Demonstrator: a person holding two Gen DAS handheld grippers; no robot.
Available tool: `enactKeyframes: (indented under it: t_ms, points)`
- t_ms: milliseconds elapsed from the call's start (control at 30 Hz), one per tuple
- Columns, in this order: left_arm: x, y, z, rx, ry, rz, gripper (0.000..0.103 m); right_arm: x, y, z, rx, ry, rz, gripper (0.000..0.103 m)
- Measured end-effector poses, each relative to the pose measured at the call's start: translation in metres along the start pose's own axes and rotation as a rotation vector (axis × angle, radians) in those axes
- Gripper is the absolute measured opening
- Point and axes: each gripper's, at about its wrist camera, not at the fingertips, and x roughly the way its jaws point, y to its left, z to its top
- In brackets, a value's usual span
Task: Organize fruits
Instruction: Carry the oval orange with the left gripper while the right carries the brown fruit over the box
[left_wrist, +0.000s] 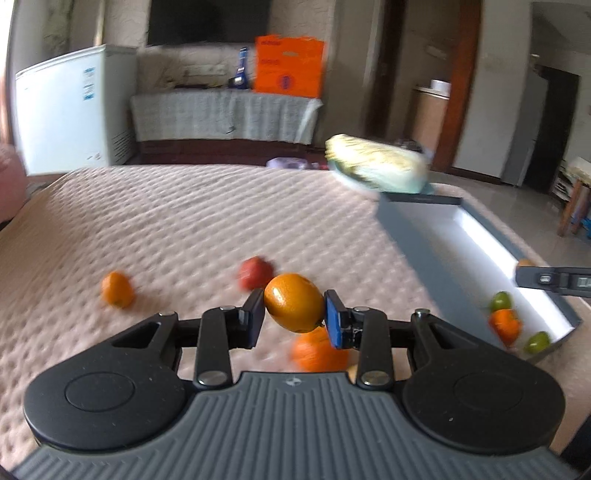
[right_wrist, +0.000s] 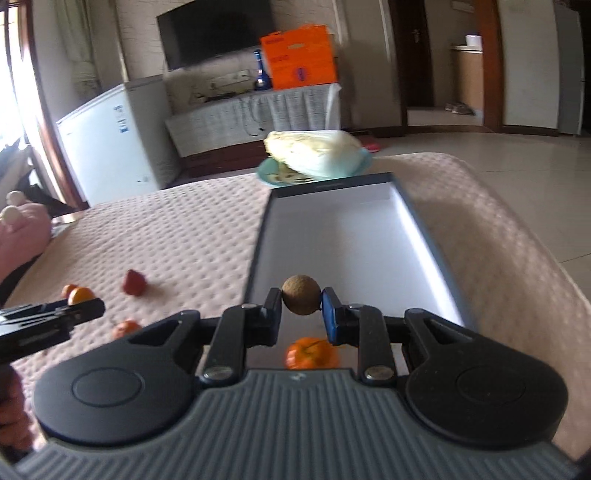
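My left gripper (left_wrist: 294, 317) is shut on an oval orange fruit (left_wrist: 293, 302), held above the pink quilted bed cover (left_wrist: 166, 221). On the cover lie a small orange (left_wrist: 117, 289), a red fruit (left_wrist: 255, 272) and another orange (left_wrist: 317, 350) just below the held one. My right gripper (right_wrist: 301, 314) is shut on a small brown round fruit (right_wrist: 301, 294) over the near end of the grey box (right_wrist: 351, 236). An orange (right_wrist: 312, 353) lies in the box beneath it. In the left wrist view the box (left_wrist: 436, 236) holds green fruits (left_wrist: 500, 301) and an orange (left_wrist: 506, 325).
A cabbage (right_wrist: 317, 153) rests on a teal plate (right_wrist: 266, 172) behind the box. The left gripper (right_wrist: 51, 321) shows at the left edge of the right wrist view. Loose fruits (right_wrist: 125, 328) and a red one (right_wrist: 133, 283) lie on the cover. A pink sleeve (right_wrist: 22, 236) is at far left.
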Motion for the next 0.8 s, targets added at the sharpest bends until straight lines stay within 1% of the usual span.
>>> enactKeyframes:
  t_ms: [133, 333, 533, 633, 733, 800]
  points:
    - [0.012, -0.027, 0.014, -0.007, 0.009, -0.084, 0.040, 0.010, -0.006, -0.001, 0.014, 0.036, -0.026, 0.027]
    - [0.054, -0.088, 0.034, 0.043, 0.030, -0.167, 0.040, 0.017, -0.007, -0.006, -0.006, 0.083, -0.049, 0.027]
    - [0.099, -0.149, 0.044, 0.097, 0.051, -0.215, 0.040, 0.022, -0.009, -0.005, -0.012, 0.103, -0.055, 0.027]
    - [0.119, -0.165, 0.045, 0.094, 0.082, -0.234, 0.040, 0.024, -0.007, -0.005, -0.018, 0.108, -0.050, 0.027]
    - [0.132, -0.168, 0.044, 0.093, 0.120, -0.242, 0.041, 0.025, -0.013, -0.004, 0.006, 0.113, -0.064, 0.027]
    - [0.134, -0.167, 0.045, 0.092, 0.114, -0.239, 0.044, 0.024, -0.017, -0.003, 0.019, 0.101, -0.067, 0.028]
